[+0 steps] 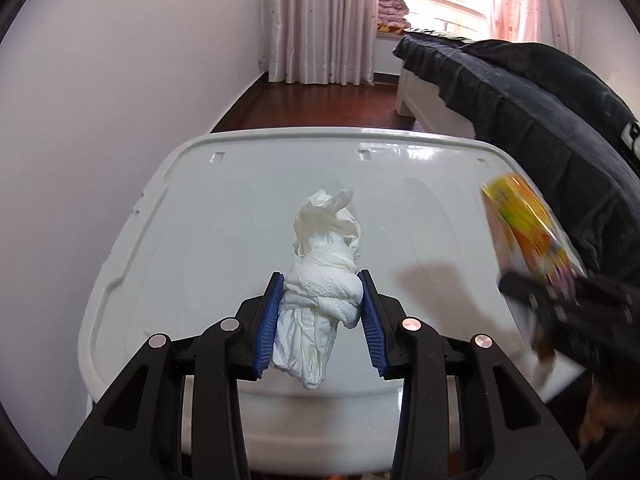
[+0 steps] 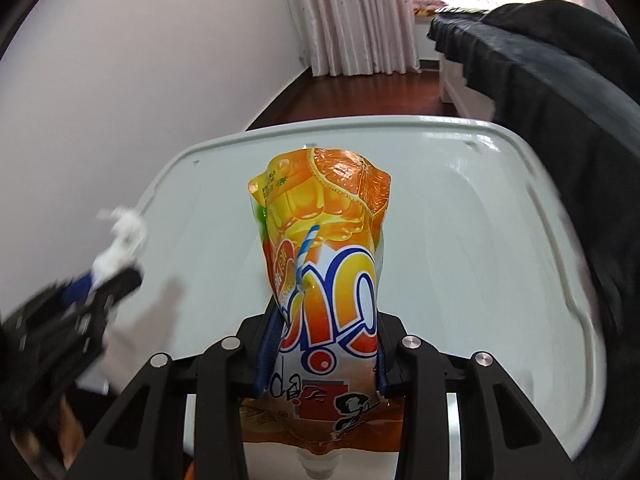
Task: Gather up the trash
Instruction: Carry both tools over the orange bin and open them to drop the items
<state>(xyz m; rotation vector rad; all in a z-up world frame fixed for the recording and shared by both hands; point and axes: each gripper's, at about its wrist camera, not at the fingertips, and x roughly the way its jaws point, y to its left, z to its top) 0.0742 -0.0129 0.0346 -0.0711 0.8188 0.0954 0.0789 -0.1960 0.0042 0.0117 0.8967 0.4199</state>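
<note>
My left gripper (image 1: 322, 276) is shut on a crumpled white tissue wad (image 1: 324, 280) and holds it above a white plastic lid (image 1: 200, 208). My right gripper (image 2: 326, 312) is shut on an orange juice pouch (image 2: 324, 240), held upright over the same lid (image 2: 460, 240). The pouch also shows blurred at the right of the left wrist view (image 1: 524, 224), with the right gripper's body below it. The left gripper shows blurred at the left of the right wrist view (image 2: 116, 276), with the tissue (image 2: 120, 236) in it.
A dark padded jacket or bedding (image 1: 540, 112) lies just right of the lid. A white wall (image 1: 120, 80) runs along the left. Beyond are a brown wood floor (image 1: 320, 104), pink curtains (image 1: 320, 20) and a window sill with folded blankets (image 1: 392, 12).
</note>
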